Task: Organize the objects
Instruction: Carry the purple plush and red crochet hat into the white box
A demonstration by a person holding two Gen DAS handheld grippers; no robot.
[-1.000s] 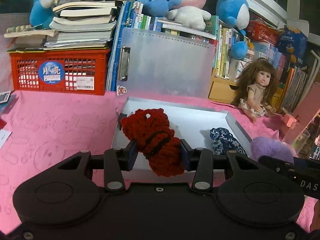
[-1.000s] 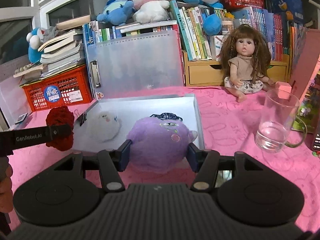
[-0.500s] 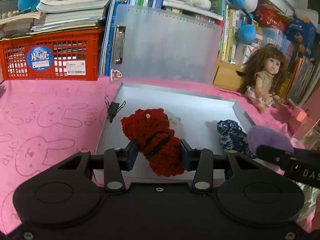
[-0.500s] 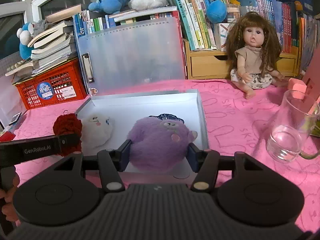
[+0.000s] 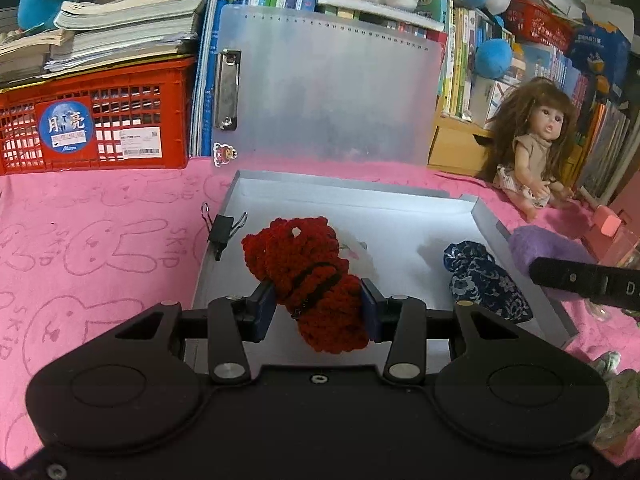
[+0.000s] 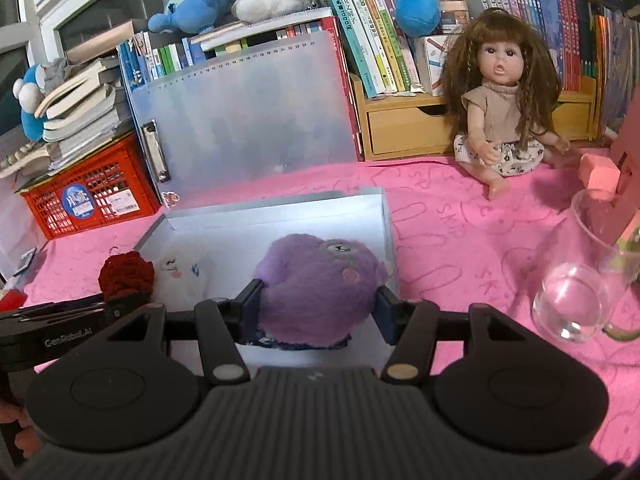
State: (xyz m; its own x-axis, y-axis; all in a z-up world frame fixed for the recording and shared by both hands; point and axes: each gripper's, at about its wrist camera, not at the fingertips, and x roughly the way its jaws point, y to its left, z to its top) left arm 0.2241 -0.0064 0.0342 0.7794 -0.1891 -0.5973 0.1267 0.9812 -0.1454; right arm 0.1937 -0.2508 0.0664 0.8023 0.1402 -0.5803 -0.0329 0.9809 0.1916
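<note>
My left gripper (image 5: 318,310) is shut on a red crocheted toy (image 5: 308,276) and holds it over the near left part of a shallow grey box (image 5: 400,200). My right gripper (image 6: 318,306) is shut on a purple plush ball (image 6: 320,288) over the box's near right part (image 6: 280,208). A white plush (image 6: 180,276) lies in the box, mostly hidden behind the red toy in the left wrist view. A blue patterned pouch (image 5: 484,284) lies in the box under the purple ball. The red toy also shows in the right wrist view (image 6: 126,276).
A black binder clip (image 5: 222,228) sits on the box's left rim. A glass mug (image 6: 580,280) stands right of the box. A doll (image 6: 504,108), a red crate (image 5: 96,120), a clear clipboard (image 5: 328,88) and books line the back on the pink cloth.
Both grippers have moved forward and lower over the box with their toys. The purple ball now hides most of the blue pouch in the right wrist view.
</note>
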